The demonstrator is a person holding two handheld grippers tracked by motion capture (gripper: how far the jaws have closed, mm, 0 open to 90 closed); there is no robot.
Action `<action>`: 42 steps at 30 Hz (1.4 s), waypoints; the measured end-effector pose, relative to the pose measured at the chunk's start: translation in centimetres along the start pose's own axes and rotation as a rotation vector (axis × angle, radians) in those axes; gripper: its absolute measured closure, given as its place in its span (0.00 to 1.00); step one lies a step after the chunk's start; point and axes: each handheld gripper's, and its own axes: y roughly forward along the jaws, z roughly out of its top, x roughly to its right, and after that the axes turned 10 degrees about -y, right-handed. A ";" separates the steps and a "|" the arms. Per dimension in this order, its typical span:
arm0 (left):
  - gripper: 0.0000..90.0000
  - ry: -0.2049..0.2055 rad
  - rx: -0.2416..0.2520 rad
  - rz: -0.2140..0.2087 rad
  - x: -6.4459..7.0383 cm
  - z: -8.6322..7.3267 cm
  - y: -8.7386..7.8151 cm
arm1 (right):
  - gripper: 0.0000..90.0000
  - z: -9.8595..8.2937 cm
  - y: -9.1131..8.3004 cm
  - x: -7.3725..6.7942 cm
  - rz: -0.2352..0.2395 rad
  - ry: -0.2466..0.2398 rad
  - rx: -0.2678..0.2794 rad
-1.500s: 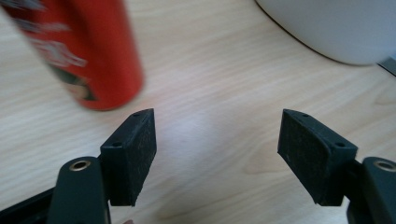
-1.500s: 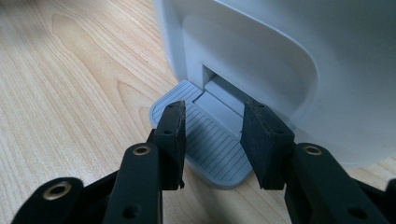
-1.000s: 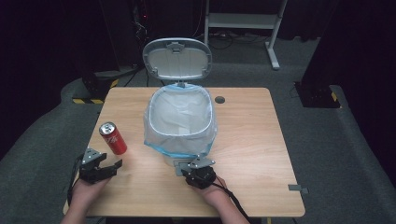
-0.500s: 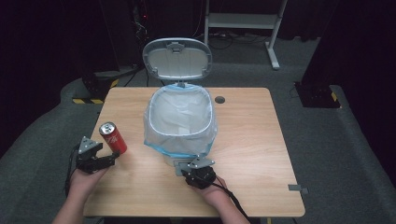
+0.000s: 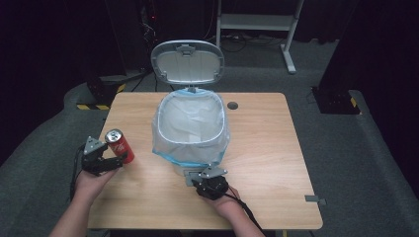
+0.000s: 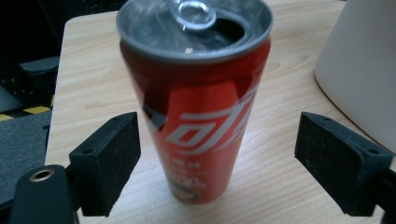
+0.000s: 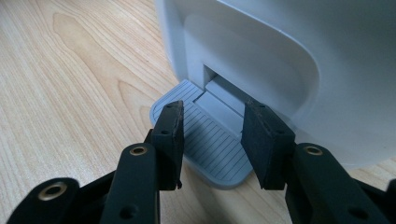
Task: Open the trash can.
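Note:
A red drink can (image 5: 119, 144) stands upright and opened at the table's left. My left gripper (image 5: 112, 159) is open just behind it. In the left gripper view the can (image 6: 198, 102) stands between the two wide-apart jaws, and neither pad touches it. A white pedal bin (image 5: 190, 128) with a translucent bag liner stands mid-table, its lid (image 5: 187, 61) raised. My right gripper (image 5: 207, 177) is at the bin's near side. In the right gripper view its jaws stand a little apart over the grey ribbed pedal (image 7: 205, 144), with nothing between them.
The wooden table (image 5: 276, 148) has a round cable hole (image 5: 232, 105) at its back right. The bin's white wall (image 6: 364, 60) lies close to the can's right. Dark floor and a white desk frame (image 5: 257, 22) lie beyond the table.
My left gripper has moved forward to the can, so its jaws now flank it. The can, the bin and the right gripper have stayed put.

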 end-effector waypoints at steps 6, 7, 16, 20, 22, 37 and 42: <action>0.15 -0.006 -0.017 0.014 0.0 0.3 0.9 | 0.66 0.0 0.0 0.0 0.002 0.004 0.000; 0.15 -0.007 -0.018 0.019 -0.1 0.3 1.0 | 0.66 0.0 0.0 0.0 0.000 -0.003 0.003; 0.17 -0.010 -0.029 0.035 -0.4 0.2 2.1 | 0.66 0.0 0.0 0.0 -0.001 -0.005 0.006; 0.20 -0.037 -0.017 0.036 -0.7 0.2 2.1 | 0.66 0.0 0.0 0.0 -0.001 -0.005 0.005; 0.22 -0.044 -0.011 0.036 -0.7 0.2 2.1 | 0.66 0.0 0.0 0.0 -0.003 -0.006 0.006; 0.37 -0.072 0.075 0.015 -0.8 -0.1 1.4 | 0.66 0.0 0.0 0.0 -0.001 -0.006 0.006; 0.37 -0.080 0.102 -0.005 -0.6 -0.2 1.0 | 0.66 0.0 0.0 0.0 -0.002 -0.006 0.006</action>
